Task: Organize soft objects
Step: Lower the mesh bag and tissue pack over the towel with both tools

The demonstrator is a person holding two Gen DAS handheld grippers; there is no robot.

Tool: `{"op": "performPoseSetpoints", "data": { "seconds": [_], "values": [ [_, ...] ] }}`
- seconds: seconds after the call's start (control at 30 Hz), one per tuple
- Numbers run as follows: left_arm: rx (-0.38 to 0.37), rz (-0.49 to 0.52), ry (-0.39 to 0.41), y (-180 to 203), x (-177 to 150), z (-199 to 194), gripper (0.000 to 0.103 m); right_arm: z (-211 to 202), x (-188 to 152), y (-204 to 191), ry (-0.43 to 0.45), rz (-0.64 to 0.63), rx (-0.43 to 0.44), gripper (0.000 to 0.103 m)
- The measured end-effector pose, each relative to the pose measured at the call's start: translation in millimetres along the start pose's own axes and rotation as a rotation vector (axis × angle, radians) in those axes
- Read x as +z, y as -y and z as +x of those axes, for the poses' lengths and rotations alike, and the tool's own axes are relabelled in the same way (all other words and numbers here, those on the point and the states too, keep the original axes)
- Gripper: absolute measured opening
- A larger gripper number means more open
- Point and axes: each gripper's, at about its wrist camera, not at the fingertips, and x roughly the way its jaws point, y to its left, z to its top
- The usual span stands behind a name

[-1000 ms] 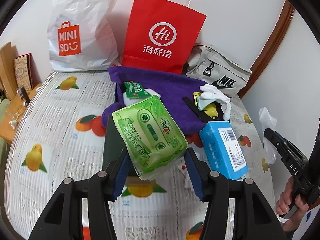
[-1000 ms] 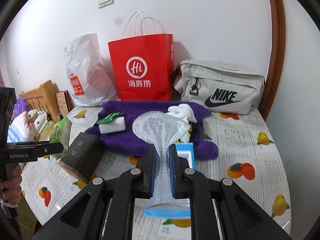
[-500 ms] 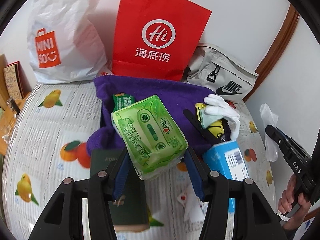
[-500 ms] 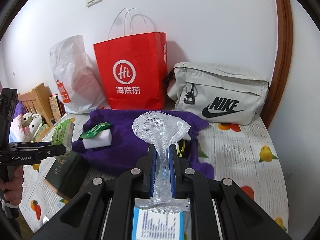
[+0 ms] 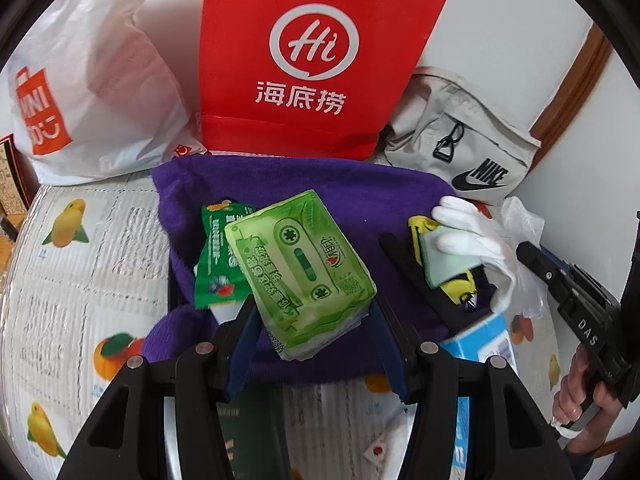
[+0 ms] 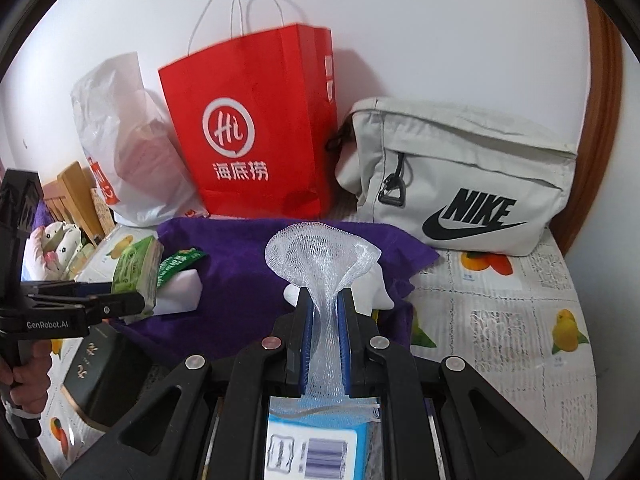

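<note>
My left hand-held gripper (image 5: 316, 312) pinches a soft green pack of tissues (image 5: 300, 276) with a cassette picture on it. The pack hangs over the fuzzy purple cloth (image 5: 360, 196) on the bench (image 5: 80, 280) with the fruit-print cover. At nine o'clock from the pack lies a small green packet (image 5: 218, 264). At three o'clock lies a white glove (image 5: 468, 232). At twelve o'clock stands a red paper bag (image 5: 312, 60). My right hand-held gripper (image 6: 325, 300) is pressed together on a white foam net sleeve (image 6: 322, 256), held above a blue box (image 6: 316, 444). At two o'clock from the sleeve sits a grey fabric bag (image 6: 460, 176).
</note>
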Motion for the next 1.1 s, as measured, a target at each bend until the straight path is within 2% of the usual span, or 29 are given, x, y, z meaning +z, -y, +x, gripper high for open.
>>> {"op": "performPoseSetpoints", "data": {
  "seconds": [0.33,0.67,0.77,0.83,0.97,1.03,1.1],
  "values": [
    [0.008,0.016,-0.036,2.5,26.4,30.4,0.053,54.2,-4.3,-21.6,-0.115,-0.030,0.083,0.012],
    [0.002,0.008,-0.086,-0.5,35.6,56.4,0.054,77.6,0.5,-24.8,-0.152,-0.039,0.093,0.014],
    [0.002,0.004,-0.091,-0.3,35.5,59.8,0.054,78.2,0.7,-23.6,-0.154,-0.036,0.095,0.025],
    [0.002,0.007,-0.087,0.1,35.8,59.2,0.054,77.3,0.2,-23.3,-0.156,-0.041,0.097,0.036],
    [0.001,0.004,-0.091,-1.1,35.9,59.0,0.054,72.5,-0.3,-22.5,-0.145,-0.047,0.090,0.043],
    [0.003,0.003,-0.090,-1.7,35.9,57.3,0.054,68.4,-0.2,-21.0,-0.133,-0.036,0.098,0.054],
    [0.007,-0.001,-0.092,-2.4,35.1,55.1,0.055,65.5,0.0,-20.3,-0.127,-0.034,0.097,0.059]
  ]
}}
